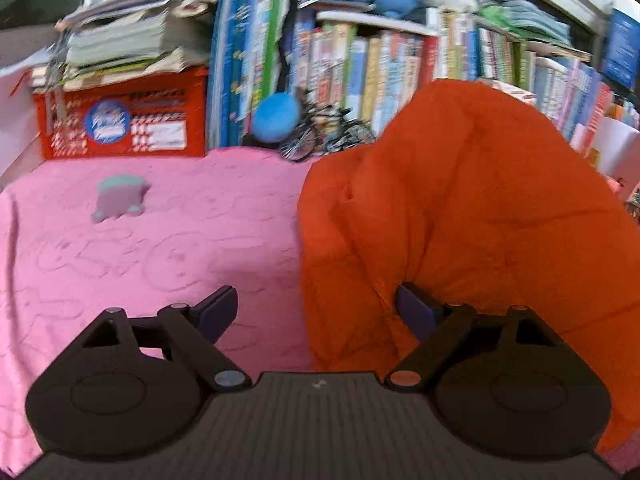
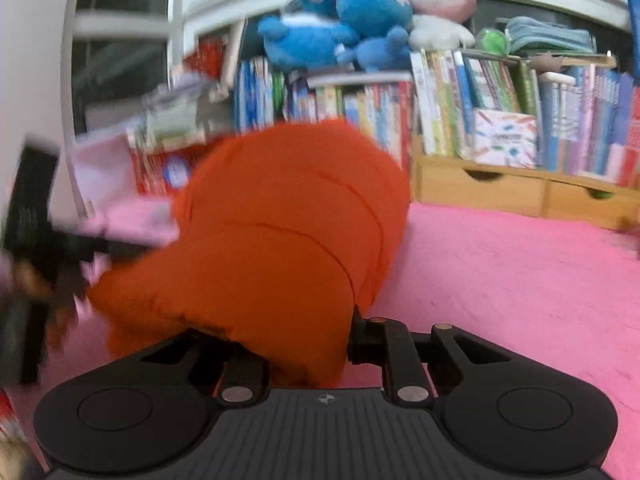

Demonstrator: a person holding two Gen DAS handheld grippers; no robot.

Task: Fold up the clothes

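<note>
An orange padded garment [image 1: 472, 216] is bunched up on the pink bed cover [image 1: 160, 248]. My left gripper [image 1: 316, 312] is open; its right finger presses into the garment's left edge and its left finger is over the bare cover. In the right wrist view the same garment [image 2: 280, 232] rises in a puffy mound. My right gripper [image 2: 288, 344] is shut on the garment's near edge, and the cloth hides its fingertips. The other gripper shows blurred at the far left of the right wrist view [image 2: 28, 248].
A red crate [image 1: 120, 124] with stacked papers, a row of books [image 1: 360, 76], a small bicycle model [image 1: 320, 136] and plush toys [image 2: 344, 28] stand at the back. A small grey-green patch [image 1: 118, 198] lies on the cover. A wooden drawer unit [image 2: 520, 192] stands at the right.
</note>
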